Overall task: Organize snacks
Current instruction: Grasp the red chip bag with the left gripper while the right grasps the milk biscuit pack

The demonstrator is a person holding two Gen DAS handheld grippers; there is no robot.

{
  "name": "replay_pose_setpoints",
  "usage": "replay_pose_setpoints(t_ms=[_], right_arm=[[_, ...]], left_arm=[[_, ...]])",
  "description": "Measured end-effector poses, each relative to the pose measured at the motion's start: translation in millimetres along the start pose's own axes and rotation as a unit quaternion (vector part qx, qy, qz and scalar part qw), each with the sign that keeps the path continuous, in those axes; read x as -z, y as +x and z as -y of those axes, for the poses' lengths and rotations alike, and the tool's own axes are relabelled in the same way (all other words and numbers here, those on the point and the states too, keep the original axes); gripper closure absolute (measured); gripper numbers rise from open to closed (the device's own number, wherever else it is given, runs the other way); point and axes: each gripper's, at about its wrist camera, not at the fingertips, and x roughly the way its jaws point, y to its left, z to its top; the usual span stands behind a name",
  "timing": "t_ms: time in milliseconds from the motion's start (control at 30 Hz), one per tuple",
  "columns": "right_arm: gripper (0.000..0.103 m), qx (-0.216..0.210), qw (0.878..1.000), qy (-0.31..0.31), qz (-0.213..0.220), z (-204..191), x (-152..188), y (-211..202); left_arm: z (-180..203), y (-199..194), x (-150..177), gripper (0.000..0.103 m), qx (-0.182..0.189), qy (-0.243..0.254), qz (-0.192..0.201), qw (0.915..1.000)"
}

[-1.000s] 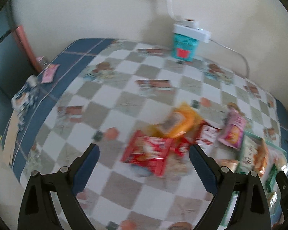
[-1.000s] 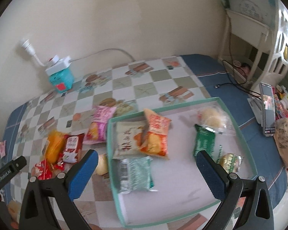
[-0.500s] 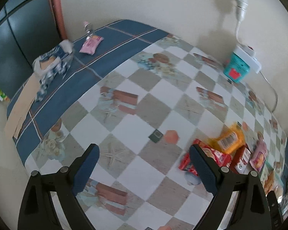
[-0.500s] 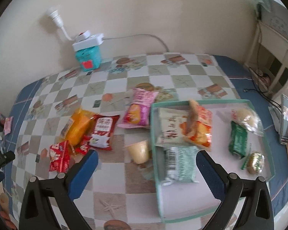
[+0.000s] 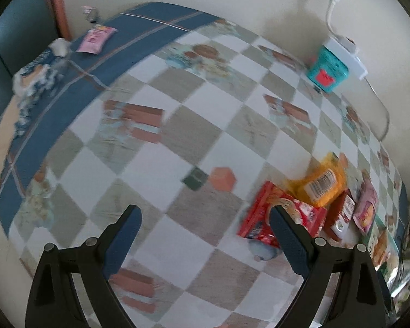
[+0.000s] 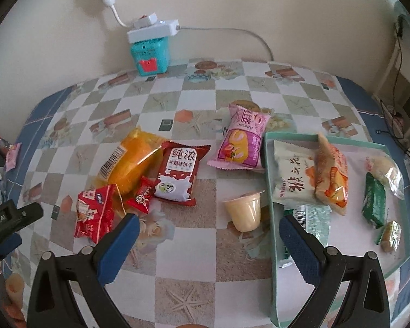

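Loose snacks lie on the checked tablecloth: an orange pack [image 6: 131,161], a dark red biscuit pack [image 6: 177,173], a small red pack [image 6: 94,213], a pink pack [image 6: 243,139] and a pudding cup [image 6: 244,210]. The teal tray [image 6: 270,164] to the right holds several packs. My right gripper [image 6: 206,229] hangs open over the cloth just in front of the cup. My left gripper [image 5: 205,221] is open above bare cloth; its right finger overlaps the red pack [image 5: 281,218], with the orange pack [image 5: 319,183] beyond. Part of the left gripper shows at the left edge [image 6: 8,216].
A teal box [image 6: 150,54] with a white power strip and cable stands against the back wall. A pink sachet [image 5: 95,38] and a crumpled blue-white wrapper [image 5: 32,79] lie on the far left blue border. A white shelf [image 6: 404,76] stands off the table's right side.
The right gripper has swung left, from over the tray to the loose snacks and cup. The left view swung left off the snack pile, then partly back toward the red pack. Both stayed open.
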Motion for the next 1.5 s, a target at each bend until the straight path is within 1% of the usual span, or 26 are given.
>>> replay_pose_setpoints(t_ms=[67, 167, 200, 267, 333, 400, 467, 600, 667, 933, 1033, 1133, 1200, 1233, 1267, 1300, 1333, 1433, 1500], right_arm=[[0.000, 0.000, 1.000, 0.001, -0.001, 0.3, -0.5, 4.4], [0.000, 0.004, 1.000, 0.001, -0.003, 1.9, -1.5, 9.7], [0.000, 0.005, 1.000, 0.002, -0.004, 3.1, -2.1, 11.5], [0.000, 0.009, 1.000, 0.006, -0.005, 7.3, -3.8, 14.3], [0.000, 0.011, 1.000, 0.010, -0.003, 11.4, -5.7, 14.2], [0.000, 0.013, 1.000, 0.013, -0.001, 15.3, -7.6, 14.6], [0.000, 0.014, 1.000, 0.016, 0.000, 17.8, -8.4, 15.2], [0.000, 0.015, 1.000, 0.018, -0.001, 20.9, -9.4, 17.8], [0.000, 0.015, 1.000, 0.018, -0.001, 21.1, -9.5, 18.8], [0.000, 0.015, 1.000, 0.020, -0.005, 20.8, -9.9, 24.6], [0.000, 0.017, 1.000, 0.024, -0.003, 23.8, -10.9, 23.5], [0.000, 0.019, 0.999, 0.027, -0.001, 25.7, -11.6, 21.9], [0.000, 0.019, 0.999, 0.029, -0.003, 26.5, -11.7, 22.3], [0.000, 0.019, 0.999, 0.029, -0.003, 26.7, -11.6, 22.3], [0.000, 0.019, 0.999, 0.030, -0.004, 26.8, -11.6, 22.5], [0.000, 0.019, 0.999, 0.030, -0.004, 27.0, -11.5, 22.5], [0.000, 0.018, 0.999, 0.031, -0.005, 27.2, -11.5, 22.4], [0.000, 0.018, 0.999, 0.031, -0.005, 27.4, -11.1, 21.6], [0.000, 0.018, 0.999, 0.031, -0.005, 27.7, -10.9, 21.3]], left_arm=[[11.4, 7.0, -0.2, 0.008, 0.018, 0.015, -0.011, 0.9997], [28.6, 16.7, 1.9, 0.008, 0.024, 0.045, -0.023, 0.9984], [31.7, 18.3, 2.7, 0.008, 0.027, 0.050, -0.026, 0.9980], [38.8, 22.9, 2.7, 0.008, 0.046, 0.056, -0.032, 0.9968], [45.2, 25.3, 3.1, 0.008, 0.053, 0.064, -0.036, 0.9959], [54.4, 30.5, 4.1, 0.008, 0.049, 0.087, -0.038, 0.9943], [63.5, 37.5, 6.4, 0.008, 0.054, 0.108, -0.044, 0.9917], [74.2, 48.9, 8.0, 0.008, 0.057, 0.125, -0.054, 0.9890], [78.4, 51.8, 8.3, 0.008, 0.052, 0.135, -0.053, 0.9881], [82.6, 53.8, 9.4, 0.008, 0.049, 0.144, -0.058, 0.9866], [84.4, 54.8, 11.5, 0.008, 0.054, 0.147, -0.062, 0.9858], [85.9, 56.4, 13.5, 0.009, 0.047, 0.148, -0.070, 0.9853], [86.9, 56.1, 14.5, 0.011, 0.045, 0.152, -0.070, 0.9848], [86.9, 54.8, 15.1, 0.016, 0.046, 0.154, -0.069, 0.9846], [86.8, 53.2, 15.2, 0.025, 0.050, 0.154, -0.069, 0.9845], [86.1, 50.3, 16.2, 0.030, 0.057, 0.154, -0.068, 0.9842], [84.5, 46.6, 17.7, 0.040, 0.061, 0.154, -0.067, 0.9839], [83.4, 39.4, 20.7, 0.043, 0.052, 0.162, -0.058, 0.9837], [80.5, 38.4, 20.9, 0.043, 0.056, 0.157, -0.059, 0.9842]])
